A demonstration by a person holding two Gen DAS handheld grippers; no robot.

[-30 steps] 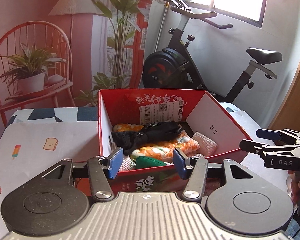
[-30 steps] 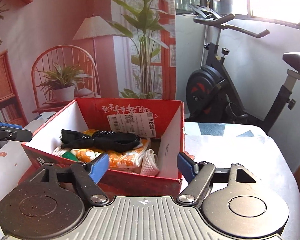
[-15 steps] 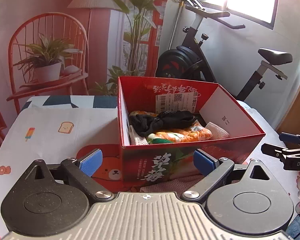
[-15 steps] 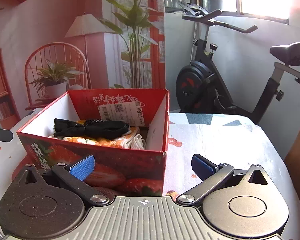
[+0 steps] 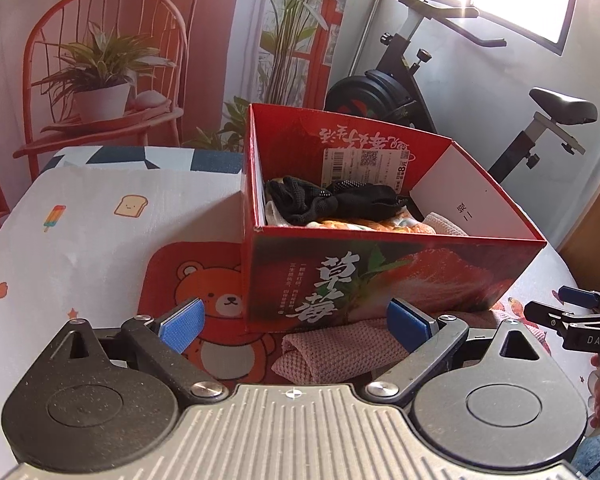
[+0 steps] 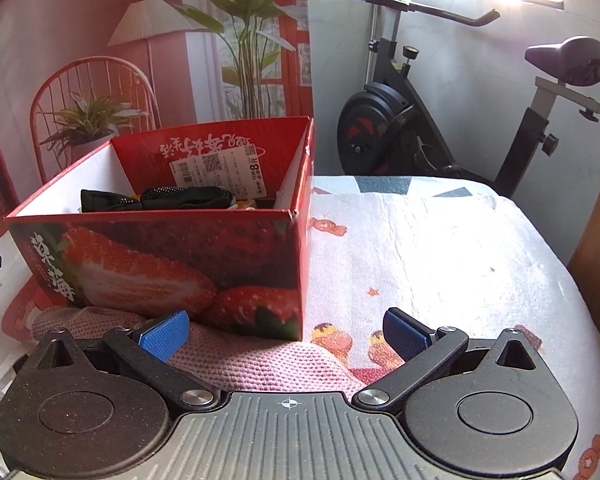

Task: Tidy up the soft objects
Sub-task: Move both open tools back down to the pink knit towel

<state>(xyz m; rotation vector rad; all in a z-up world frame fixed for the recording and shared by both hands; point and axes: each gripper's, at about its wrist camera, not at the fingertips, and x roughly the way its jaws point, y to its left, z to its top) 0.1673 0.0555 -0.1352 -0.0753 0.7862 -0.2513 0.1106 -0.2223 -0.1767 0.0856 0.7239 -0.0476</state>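
We hold both grippers low at the near side of the red box (image 5: 388,280), each angled down toward the pink cloth (image 5: 340,350) that lies folded on the table, its far edge tucked against the foot of the box. Our left gripper (image 5: 296,326) has its jaws spread wide with nothing between the blue pads, and the cloth sits just ahead of them. Our right gripper (image 6: 288,334) is likewise wide apart and empty; the same pink cloth (image 6: 252,360) runs under its left pad. We judge the wide spread is there so each claw can straddle one end of the cloth and lift it flat.

Inside the box a black glove (image 5: 336,202) lies on top of an orange patterned cloth (image 5: 364,225), so most of the sorting looks done. The pink cloth seems the last piece outside. The box resting against it may drag as we lift.
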